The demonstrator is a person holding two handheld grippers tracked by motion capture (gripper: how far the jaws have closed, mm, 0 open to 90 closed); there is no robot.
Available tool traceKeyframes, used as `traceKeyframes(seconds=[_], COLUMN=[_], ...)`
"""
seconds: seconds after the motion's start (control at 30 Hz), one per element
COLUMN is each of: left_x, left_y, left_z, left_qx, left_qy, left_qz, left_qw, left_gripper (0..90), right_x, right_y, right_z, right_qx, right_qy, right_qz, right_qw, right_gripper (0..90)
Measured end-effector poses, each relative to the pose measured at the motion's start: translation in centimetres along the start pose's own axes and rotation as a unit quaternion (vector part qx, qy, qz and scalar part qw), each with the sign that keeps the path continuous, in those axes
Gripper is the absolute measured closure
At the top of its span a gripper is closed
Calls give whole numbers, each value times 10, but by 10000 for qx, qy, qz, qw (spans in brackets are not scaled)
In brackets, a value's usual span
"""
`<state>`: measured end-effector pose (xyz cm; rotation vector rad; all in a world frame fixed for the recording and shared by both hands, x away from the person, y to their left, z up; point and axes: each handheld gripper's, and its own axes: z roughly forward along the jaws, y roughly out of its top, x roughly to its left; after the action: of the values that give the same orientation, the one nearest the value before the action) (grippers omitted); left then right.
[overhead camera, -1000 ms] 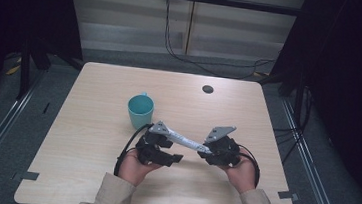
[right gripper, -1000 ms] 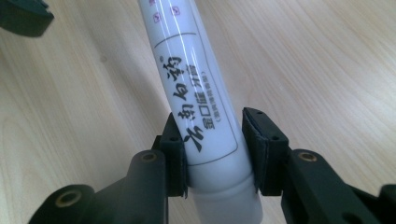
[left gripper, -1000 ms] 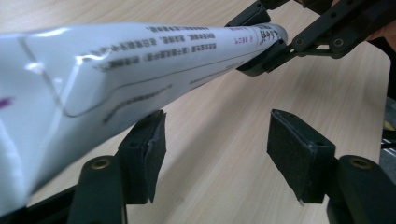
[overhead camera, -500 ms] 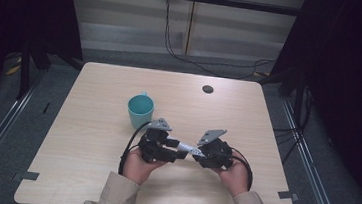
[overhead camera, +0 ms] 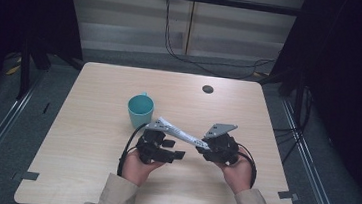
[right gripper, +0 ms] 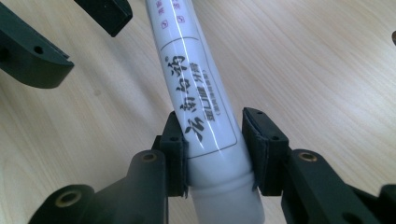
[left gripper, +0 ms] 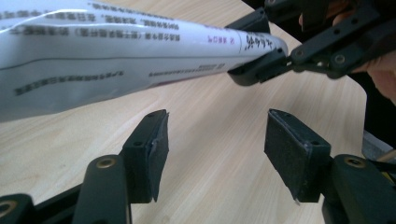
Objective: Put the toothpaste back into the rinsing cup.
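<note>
Pale wood-grain bench (overhead camera: 91,123) on grey floor, dark curtains either side. Beside teal plastic mug (overhead camera: 140,110): white printed squeeze tube (overhead camera: 178,131), raised, pinched at one end by right gripper (right gripper: 215,149). Left gripper (left gripper: 215,154) below tube, fingers (left gripper: 292,151) spread.

Left tool (left gripper: 217,154): jaws spread wide, nothing between the pads, low over the bench (left gripper: 219,116).
White tube (left gripper: 116,56): printed, slanting above the left tool, clear of its pads.
Right tool (left gripper: 261,60): beyond the left tool, clamped on the tube's narrow end.
</note>
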<state>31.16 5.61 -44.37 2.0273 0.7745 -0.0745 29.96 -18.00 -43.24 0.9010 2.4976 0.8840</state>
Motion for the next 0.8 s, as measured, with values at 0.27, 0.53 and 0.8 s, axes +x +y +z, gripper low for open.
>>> traceKeyframes(seconds=[0.27,0.53,0.8], left_x=[4,9,10], left_y=[-1,1,1], left_z=[0,-3,-2], left_qx=[-171,-358,-511], left_qy=[67,-62,-21], left_qz=[-160,-315,-401], left_qw=[9997,9988,9979], left_gripper=[391,395,390], right_x=[5,4,7], right_y=[2,-1,-1], right_z=[1,2,4], right_qx=[-90,-177,-178], right_qy=[96,248,228], right_qz=[2,150,279], right_qw=[9999,9994,9992], right_gripper=[630,630,629])
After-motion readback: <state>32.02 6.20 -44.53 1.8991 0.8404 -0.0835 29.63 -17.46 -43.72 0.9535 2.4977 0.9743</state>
